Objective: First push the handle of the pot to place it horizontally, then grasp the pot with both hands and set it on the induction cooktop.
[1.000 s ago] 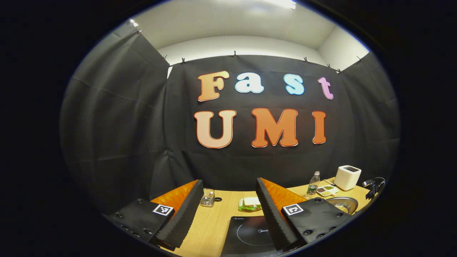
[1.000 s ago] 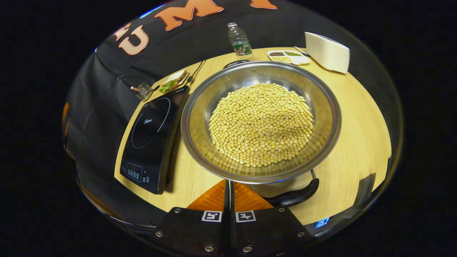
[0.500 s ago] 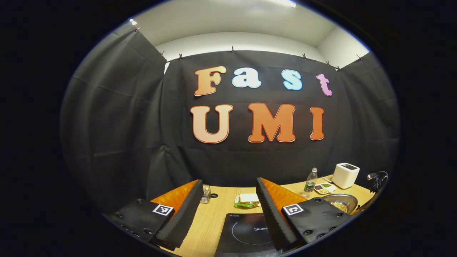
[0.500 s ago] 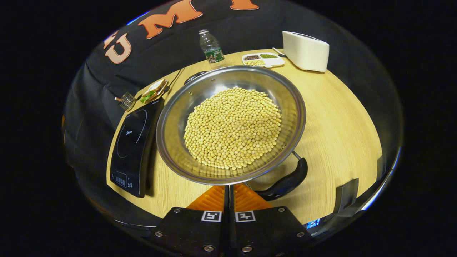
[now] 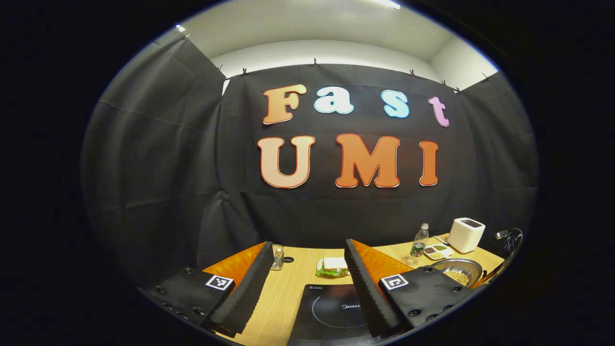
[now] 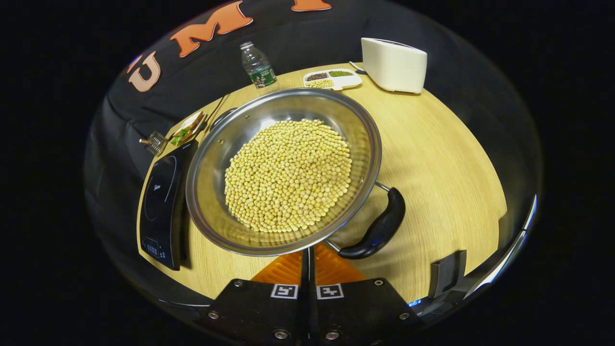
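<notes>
Resting beside the pot's handle (image 6: 377,229), the right gripper (image 6: 308,269) is closed and empty — left gripper (image 5: 307,281) gapes wide.

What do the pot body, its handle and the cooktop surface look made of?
Pot: polished metal, likely stainless steel; bright mirror-like wall and rim.
Handle: glossy black grip, probably plastic, on thin metal rods.
Induction cooktop: smooth black glassy top, likely glass-ceramic, with a printed ring.
</notes>
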Tool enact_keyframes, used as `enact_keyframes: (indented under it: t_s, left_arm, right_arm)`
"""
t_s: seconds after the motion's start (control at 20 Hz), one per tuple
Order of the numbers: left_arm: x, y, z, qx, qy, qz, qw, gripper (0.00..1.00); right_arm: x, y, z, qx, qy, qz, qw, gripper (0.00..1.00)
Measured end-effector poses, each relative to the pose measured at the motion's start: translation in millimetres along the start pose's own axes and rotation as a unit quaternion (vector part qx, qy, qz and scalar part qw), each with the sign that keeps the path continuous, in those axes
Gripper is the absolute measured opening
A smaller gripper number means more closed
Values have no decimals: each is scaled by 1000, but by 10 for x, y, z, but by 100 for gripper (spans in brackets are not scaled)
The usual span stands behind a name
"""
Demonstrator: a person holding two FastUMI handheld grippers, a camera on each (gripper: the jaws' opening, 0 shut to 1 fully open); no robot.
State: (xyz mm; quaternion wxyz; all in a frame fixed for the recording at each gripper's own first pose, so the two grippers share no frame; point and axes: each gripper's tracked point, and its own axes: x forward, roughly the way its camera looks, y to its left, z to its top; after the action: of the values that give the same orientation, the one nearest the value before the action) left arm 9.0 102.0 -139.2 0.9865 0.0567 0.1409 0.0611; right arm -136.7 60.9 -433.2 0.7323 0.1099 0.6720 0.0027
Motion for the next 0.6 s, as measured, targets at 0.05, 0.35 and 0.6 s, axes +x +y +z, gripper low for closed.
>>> enact_keyframes:
  t_s: [0.05,0.35,0.6]
  left_arm:
    - [-2,-8,-6,-1,1,-1,1000,96]
    - [23,-63,-58,-6,6,-3,1000,96]
    - [35,-61,-91,-2,10,-3,1000,96]
  right_arm:
    - [20,-95,8,-3,2,-15,1000,0]
    - [116,-425,32,38,13,-36,999,0]
    - [99,-524,146,56,7,-38,998,0]
